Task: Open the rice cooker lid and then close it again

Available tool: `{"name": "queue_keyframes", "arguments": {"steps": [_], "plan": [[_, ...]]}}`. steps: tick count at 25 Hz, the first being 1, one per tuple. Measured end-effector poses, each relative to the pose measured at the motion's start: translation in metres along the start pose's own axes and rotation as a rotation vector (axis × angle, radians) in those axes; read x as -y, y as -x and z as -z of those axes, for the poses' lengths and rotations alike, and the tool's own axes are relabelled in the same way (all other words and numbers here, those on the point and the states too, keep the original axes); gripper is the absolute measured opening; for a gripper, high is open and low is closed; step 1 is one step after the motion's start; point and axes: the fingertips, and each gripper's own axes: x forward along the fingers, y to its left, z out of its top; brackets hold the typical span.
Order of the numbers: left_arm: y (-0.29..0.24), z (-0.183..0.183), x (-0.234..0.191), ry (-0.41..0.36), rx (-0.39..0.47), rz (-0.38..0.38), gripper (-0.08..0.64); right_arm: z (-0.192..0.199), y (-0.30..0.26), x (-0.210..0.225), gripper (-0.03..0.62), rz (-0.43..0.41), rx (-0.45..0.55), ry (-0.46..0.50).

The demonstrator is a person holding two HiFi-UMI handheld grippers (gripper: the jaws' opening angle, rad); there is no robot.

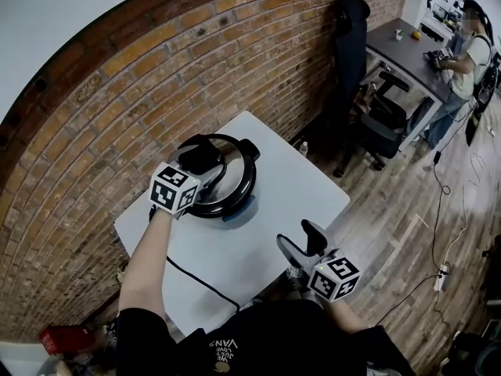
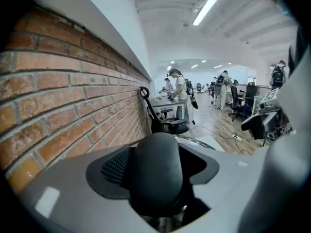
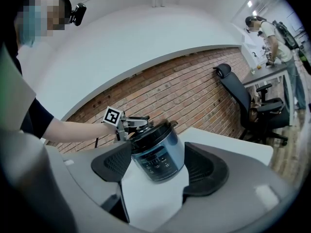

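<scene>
Your left gripper clamps the lid handle.
The rice cooker sits shut at the desk's far left (brick wall behind); your right gripper hangs open, empty, near right.

Brick wall, wooden floor
</scene>
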Motion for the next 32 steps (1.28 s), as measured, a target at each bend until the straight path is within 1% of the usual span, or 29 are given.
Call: {"name": "queue_keyframes", "arguments": {"steps": [3,6,7,9,15,18,21,23,27,32], "plan": [[0.006,0.0,-0.001,0.028,0.023,-0.042,0.304,0.003,0.009,-0.011,0.337,0.001,0.011,0.01],[0.022,-0.004,-0.004,0.085,0.11,-0.091,0.316,0.005,0.019,-0.02,0.337,0.013,0.026,0.019],[0.03,-0.005,-0.004,0.091,0.135,-0.107,0.316,0.006,0.023,-0.023,0.337,0.018,0.032,0.024],[0.047,-0.004,-0.001,0.08,0.166,-0.13,0.316,0.008,0.032,-0.03,0.337,0.029,0.045,0.035],[0.108,0.0,0.029,0.069,0.277,-0.146,0.316,0.015,0.061,-0.054,0.337,0.07,0.087,0.063],[0.143,0.003,0.05,0.086,0.349,-0.168,0.316,0.018,0.072,-0.067,0.337,0.078,0.097,0.073],[0.176,0.011,0.071,0.123,0.409,-0.19,0.316,0.022,0.079,-0.08,0.337,0.065,0.091,0.084],[0.195,0.019,0.084,0.144,0.434,-0.21,0.316,0.023,0.08,-0.088,0.337,0.052,0.088,0.089],[0.224,0.037,0.111,0.178,0.456,-0.27,0.316,0.022,0.08,-0.095,0.337,0.007,0.071,0.102],[0.243,0.059,0.15,0.244,0.453,-0.36,0.316,0.024,0.085,-0.096,0.337,-0.075,0.019,0.119]]}}
